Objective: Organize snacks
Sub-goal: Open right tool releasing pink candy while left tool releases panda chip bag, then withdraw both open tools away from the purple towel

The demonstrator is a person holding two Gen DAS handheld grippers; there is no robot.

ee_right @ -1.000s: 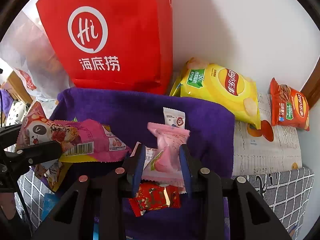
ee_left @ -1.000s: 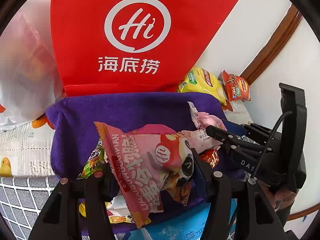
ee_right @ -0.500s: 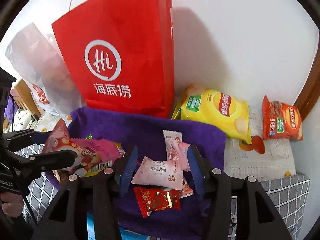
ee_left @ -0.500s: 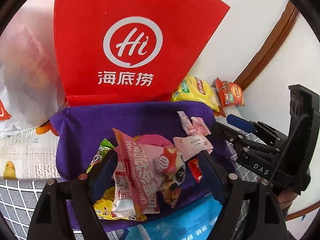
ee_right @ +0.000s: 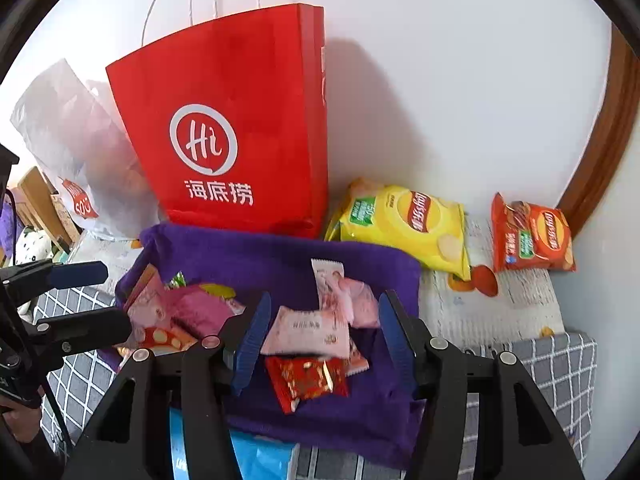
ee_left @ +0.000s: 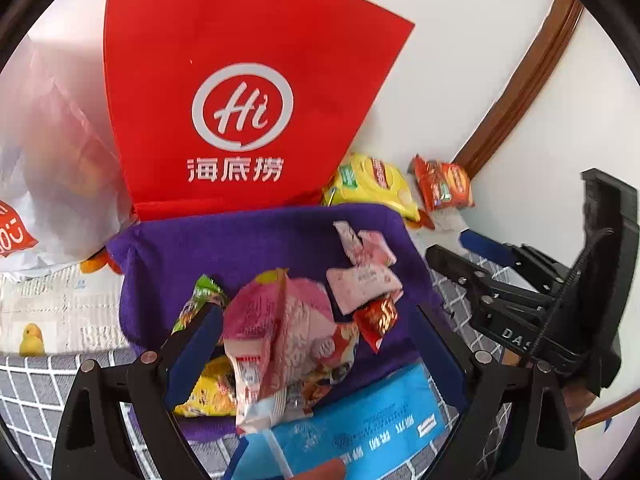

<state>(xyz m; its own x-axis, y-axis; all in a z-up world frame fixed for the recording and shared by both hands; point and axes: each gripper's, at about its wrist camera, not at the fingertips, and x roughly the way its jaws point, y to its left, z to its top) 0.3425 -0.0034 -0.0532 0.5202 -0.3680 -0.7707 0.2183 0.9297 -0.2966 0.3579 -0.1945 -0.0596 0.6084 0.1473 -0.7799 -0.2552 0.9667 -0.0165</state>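
Note:
A purple cloth [ee_left: 240,248] holds a heap of snacks. My left gripper [ee_left: 316,344] hangs above it, jaws opening wide; the big pink snack bag [ee_left: 288,320] lies loose on the heap between the fingers, free of the pads. In the right wrist view my right gripper [ee_right: 324,340] is also opening over the cloth [ee_right: 240,256]. A small pink packet [ee_right: 308,332] and a red candy packet [ee_right: 308,380] lie under it, untouched. The right gripper [ee_left: 452,254] shows at the right of the left wrist view, the left gripper [ee_right: 104,302] at the left of the right wrist view.
A red paper bag [ee_right: 240,128] stands against the wall behind the cloth, a white plastic bag [ee_right: 80,136] to its left. A yellow chips bag [ee_right: 408,224] and an orange chips bag [ee_right: 532,236] lie at the right. A blue pack [ee_left: 360,420] sits at the cloth's near edge.
Both grippers let go and rose: the left one dropped the big pink bag on the heap, the right one released the small pink packet, which now lies flat on the cloth.

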